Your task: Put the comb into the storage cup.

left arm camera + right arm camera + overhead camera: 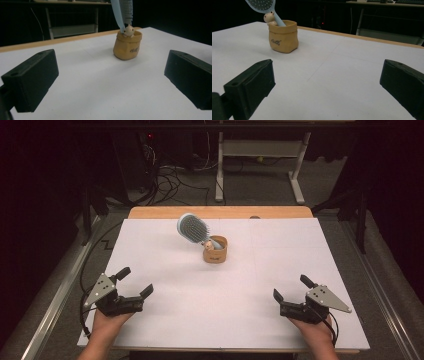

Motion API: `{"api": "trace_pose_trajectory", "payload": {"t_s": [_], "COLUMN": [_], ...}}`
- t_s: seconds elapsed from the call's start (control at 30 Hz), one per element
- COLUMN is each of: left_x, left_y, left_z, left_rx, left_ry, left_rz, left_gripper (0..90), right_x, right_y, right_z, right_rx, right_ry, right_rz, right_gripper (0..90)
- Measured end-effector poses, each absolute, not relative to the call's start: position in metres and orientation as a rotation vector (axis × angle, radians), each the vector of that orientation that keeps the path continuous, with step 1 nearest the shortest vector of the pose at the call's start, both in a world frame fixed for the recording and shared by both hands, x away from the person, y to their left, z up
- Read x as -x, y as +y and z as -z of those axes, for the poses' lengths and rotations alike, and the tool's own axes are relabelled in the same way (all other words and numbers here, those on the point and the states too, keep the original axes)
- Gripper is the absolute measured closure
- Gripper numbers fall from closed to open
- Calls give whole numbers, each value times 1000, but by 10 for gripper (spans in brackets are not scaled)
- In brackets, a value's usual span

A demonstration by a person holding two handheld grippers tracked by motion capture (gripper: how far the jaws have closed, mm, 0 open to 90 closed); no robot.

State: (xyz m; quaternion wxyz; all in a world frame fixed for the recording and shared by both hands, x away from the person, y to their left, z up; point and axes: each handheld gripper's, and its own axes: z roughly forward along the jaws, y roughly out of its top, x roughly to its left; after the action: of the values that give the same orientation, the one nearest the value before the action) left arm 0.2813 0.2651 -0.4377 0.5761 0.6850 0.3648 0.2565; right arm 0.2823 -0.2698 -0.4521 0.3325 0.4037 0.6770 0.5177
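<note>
While pale-blue oval plastic hairbrush [193, 229] stands tilted in small tan sack-shaped pot [215, 251] upper centre, left gripper [134, 282] lower left, right gripper [290, 287] lower right, both spread wide, empty.

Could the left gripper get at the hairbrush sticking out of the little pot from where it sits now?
Probably yes. The left gripper is open, and bare white table lies between it and the hairbrush, which stands handle-down in the tan pot, head leaning toward the left side.
</note>
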Motion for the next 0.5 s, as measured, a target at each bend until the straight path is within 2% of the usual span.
{"api": "trace_pose_trajectory", "payload": {"t_s": [0.1,0.17,0.3,0.5], "left_x": [-282,-286,-289,-290], "left_y": [265,263,258,254], "left_z": [439,443,446,447], "left_rx": [-1611,-1626,-1654,-1687], "left_ry": [839,853,852,849], "left_rz": [-627,-585,-581,-613], "left_gripper": [0,0,0,0], "right_x": [-277,-275,-275,-275], "right_y": [-271,-270,-271,-274], "right_z": [451,451,451,453], "right_rx": [-1057,-1057,-1067,-1083], "right_ry": [1763,1766,1761,1754], "right_rz": [-1361,-1364,-1365,-1367], "right_gripper": [4,4,4,4]}}
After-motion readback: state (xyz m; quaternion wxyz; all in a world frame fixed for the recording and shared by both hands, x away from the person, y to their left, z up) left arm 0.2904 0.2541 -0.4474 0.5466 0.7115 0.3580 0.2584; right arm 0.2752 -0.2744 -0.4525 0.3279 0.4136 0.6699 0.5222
